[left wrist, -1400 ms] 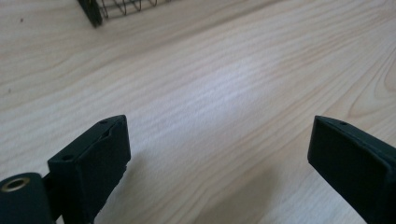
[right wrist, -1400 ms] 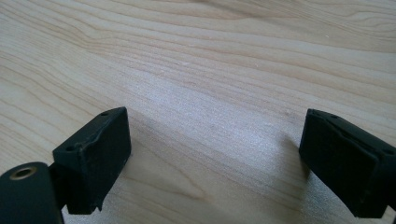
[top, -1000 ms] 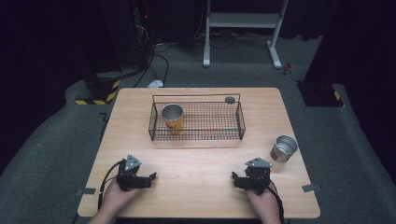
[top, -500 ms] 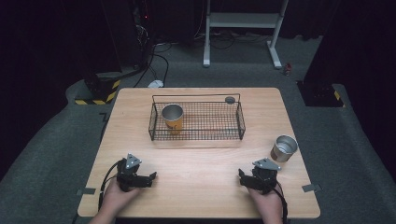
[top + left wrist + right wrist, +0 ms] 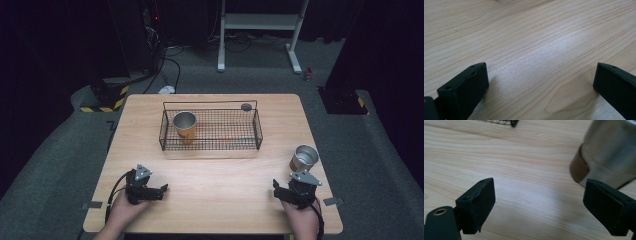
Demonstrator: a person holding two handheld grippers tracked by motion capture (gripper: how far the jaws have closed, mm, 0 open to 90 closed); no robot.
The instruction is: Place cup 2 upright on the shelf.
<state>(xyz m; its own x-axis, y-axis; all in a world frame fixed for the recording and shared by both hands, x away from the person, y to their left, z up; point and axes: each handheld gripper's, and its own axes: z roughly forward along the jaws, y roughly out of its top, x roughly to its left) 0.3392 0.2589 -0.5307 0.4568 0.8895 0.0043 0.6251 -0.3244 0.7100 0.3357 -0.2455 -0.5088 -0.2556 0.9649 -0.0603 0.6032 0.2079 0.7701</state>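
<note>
Nearest, at the table's near edge: two hands, each around a black two-jaw gripper. Left gripper (image 5: 161, 190) low on the near left of the pale wooden table (image 5: 220, 200), jaws spread wide with nothing between, only bare wood grain under them in the left gripper view (image 5: 540, 85). Right gripper (image 5: 276, 187) on the near right, likewise gaping wide and empty, jaws standing apart over plain tabletop in the right gripper view (image 5: 539, 202), grey three-cornered plate on top, cable trailing back toward the wrist.

Just beyond the right gripper, near the table's right edge: a shiny round steel cup (image 5: 303, 158), upright, mouth open upward, standing alone on the wood. Close by in the right gripper view (image 5: 609, 152), just past the right-hand jaw tip and off to its side, not between the jaws; contact not apparent.

Farther out, mid-table: a black rectangular wire basket (image 5: 257, 131), long side across the table. Inside, at its left end, a second metal cup with an orange-brown lower band (image 5: 185, 126), upright. On the basket's far rim, toward the right, a small dark round disc (image 5: 246, 106).

Beyond the table: grey floor, loose cables, a white frame stand.
</note>
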